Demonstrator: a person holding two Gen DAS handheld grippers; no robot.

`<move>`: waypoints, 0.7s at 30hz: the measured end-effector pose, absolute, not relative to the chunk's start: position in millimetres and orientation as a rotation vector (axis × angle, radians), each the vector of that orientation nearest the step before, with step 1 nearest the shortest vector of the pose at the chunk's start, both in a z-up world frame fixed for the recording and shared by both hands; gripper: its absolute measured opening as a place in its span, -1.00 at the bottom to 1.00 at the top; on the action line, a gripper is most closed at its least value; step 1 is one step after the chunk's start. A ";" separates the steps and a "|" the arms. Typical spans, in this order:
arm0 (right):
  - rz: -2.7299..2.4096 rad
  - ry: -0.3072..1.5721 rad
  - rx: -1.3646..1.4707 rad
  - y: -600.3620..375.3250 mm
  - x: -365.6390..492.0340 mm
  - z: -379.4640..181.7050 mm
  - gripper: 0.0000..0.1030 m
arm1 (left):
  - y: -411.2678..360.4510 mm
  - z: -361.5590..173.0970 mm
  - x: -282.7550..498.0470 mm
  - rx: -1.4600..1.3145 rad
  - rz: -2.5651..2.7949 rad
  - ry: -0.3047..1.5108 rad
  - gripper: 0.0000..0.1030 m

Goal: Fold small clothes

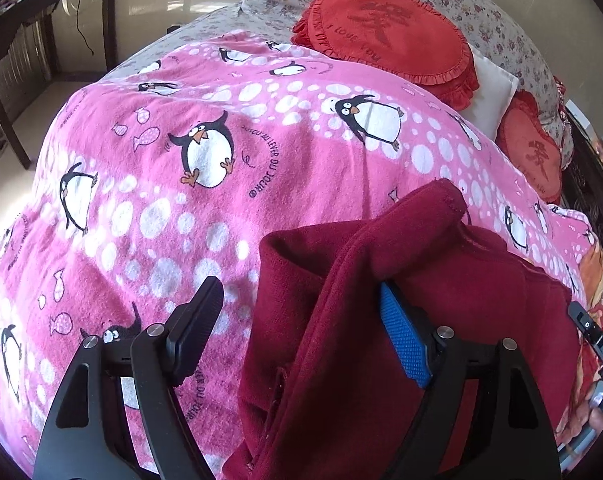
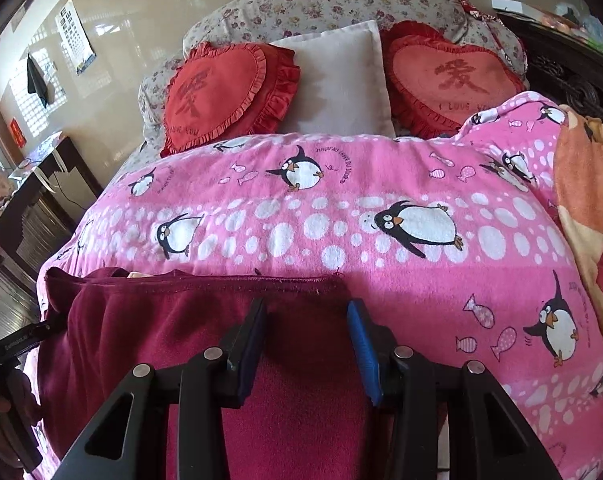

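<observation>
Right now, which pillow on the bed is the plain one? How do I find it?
Start at the pink penguin blanket covering the bed, then look past its far edge to the row of pillows. The plain pillow sits between two red heart cushions. It alone is white, square, and without frills or writing.

Home bedroom: blanketed bed (image 2: 381, 184), heart pillows (image 2: 229, 92).

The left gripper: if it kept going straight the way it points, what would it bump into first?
Most likely the dark red garment, already bunched between the open left gripper's fingers and draped over the blue-padded one. The pink penguin blanket lies just beyond; depth is hard to judge.
</observation>
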State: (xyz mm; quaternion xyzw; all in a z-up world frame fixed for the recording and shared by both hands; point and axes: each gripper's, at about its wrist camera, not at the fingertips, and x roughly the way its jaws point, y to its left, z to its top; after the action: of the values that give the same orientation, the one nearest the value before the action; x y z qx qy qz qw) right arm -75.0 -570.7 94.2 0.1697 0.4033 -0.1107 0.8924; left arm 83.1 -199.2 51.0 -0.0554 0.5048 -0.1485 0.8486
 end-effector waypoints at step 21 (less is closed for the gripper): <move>0.029 0.955 0.234 -435.0 12.1 72.3 -0.26 | -126.9 32.6 -19.6 -0.176 -0.277 1.043 0.56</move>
State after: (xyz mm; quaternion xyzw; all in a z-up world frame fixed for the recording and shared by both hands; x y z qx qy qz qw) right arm 12.1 -435.0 72.3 0.1124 0.4587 0.0140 0.8813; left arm -19.6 -126.9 32.6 -0.0835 0.4958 -0.1316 0.8543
